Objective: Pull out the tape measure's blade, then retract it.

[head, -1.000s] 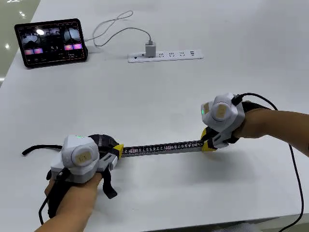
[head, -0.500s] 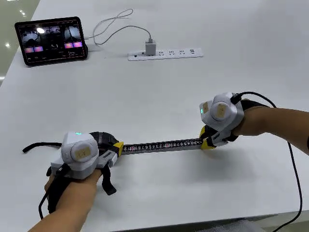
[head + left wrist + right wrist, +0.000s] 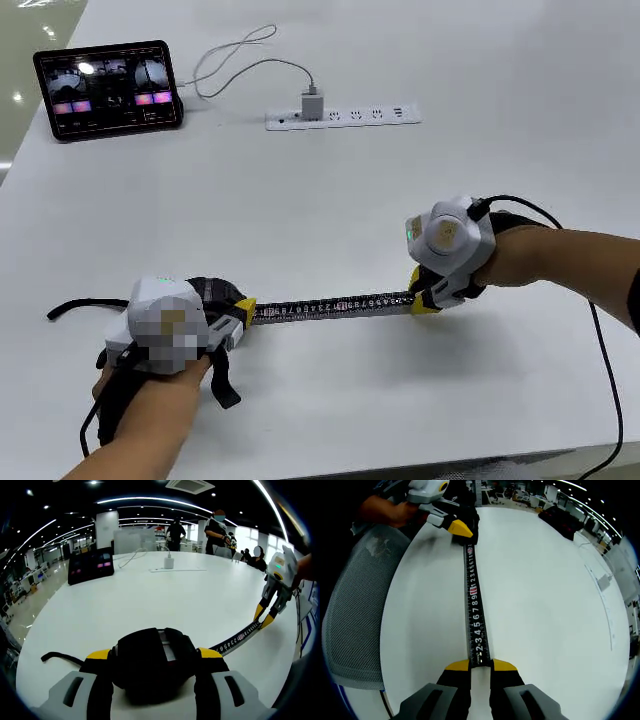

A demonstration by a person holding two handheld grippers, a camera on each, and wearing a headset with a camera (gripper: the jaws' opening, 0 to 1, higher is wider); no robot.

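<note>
White bench [image 3: 330, 200] carries everything. Tablet [image 3: 108, 88] is propped at the far left corner with its screen lit. White power strip [image 3: 345, 115] sits to its right, well apart, with a charger [image 3: 312, 101] plugged in and a white cable looping off behind it. My left hand-held gripper [image 3: 153, 654] is near the front-left edge, jaws clamped from both sides on the black tape measure case [image 3: 213, 291], which rests on the bench. My right hand-held gripper [image 3: 481, 666] is off to the right, jaws pressed nearly together, pinching the free end of the blade [image 3: 330, 305]. Blade is out, running straight and low along the bench between the two grippers, numerals up. A black strap [image 3: 80, 304] trails left from the case, flat on the bench.
</note>
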